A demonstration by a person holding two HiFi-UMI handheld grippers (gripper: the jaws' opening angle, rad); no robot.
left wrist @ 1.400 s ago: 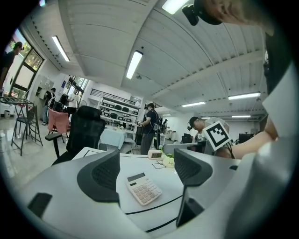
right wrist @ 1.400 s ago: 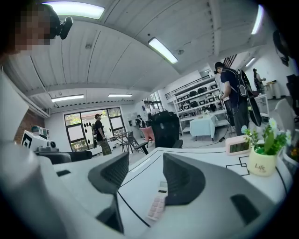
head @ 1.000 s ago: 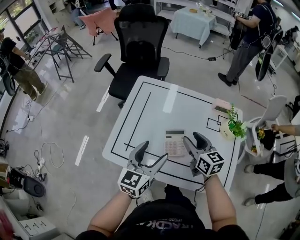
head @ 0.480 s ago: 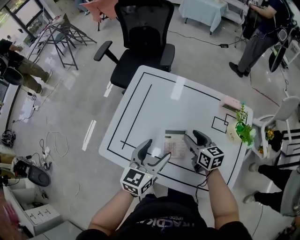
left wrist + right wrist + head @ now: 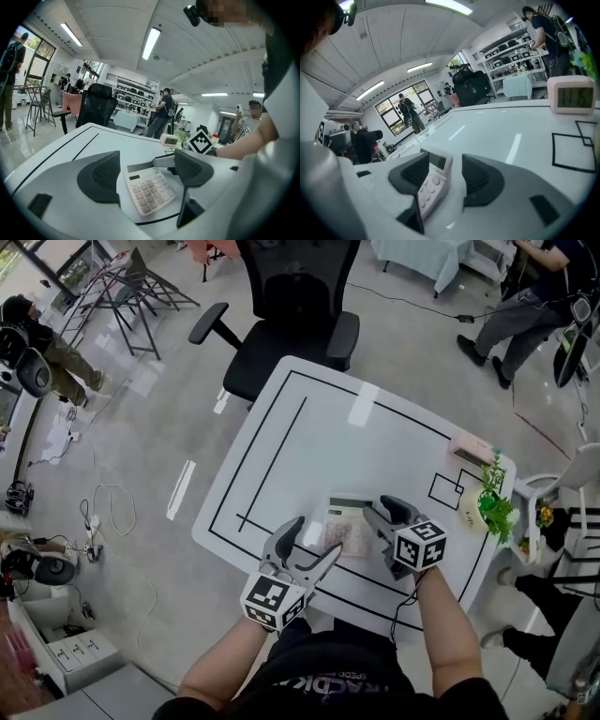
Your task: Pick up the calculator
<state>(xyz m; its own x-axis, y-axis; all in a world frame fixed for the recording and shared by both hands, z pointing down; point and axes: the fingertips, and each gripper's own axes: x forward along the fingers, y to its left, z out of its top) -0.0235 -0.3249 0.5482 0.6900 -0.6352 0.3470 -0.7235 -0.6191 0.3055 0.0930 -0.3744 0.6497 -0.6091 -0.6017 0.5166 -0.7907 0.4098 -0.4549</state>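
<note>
Progress: on the white table with black tape lines, the pale grey push-button calculator lies flat near you. Your right gripper has slid in until its spread jaws straddle the calculator's right edge, so squeezing looks next. Only the right gripper view shows they are not yet clamped; your left gripper hangs spread, empty.

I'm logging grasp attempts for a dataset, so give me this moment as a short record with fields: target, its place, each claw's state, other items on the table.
target: calculator
place: flat on the white table, near the person's edge
left claw: open wide, pointed at the calculator, no grip on it
right claw: open, jaws on either side of the calculator's edge, gap visible on one side
other items: pink clock and small plant by the table's right corner
</note>
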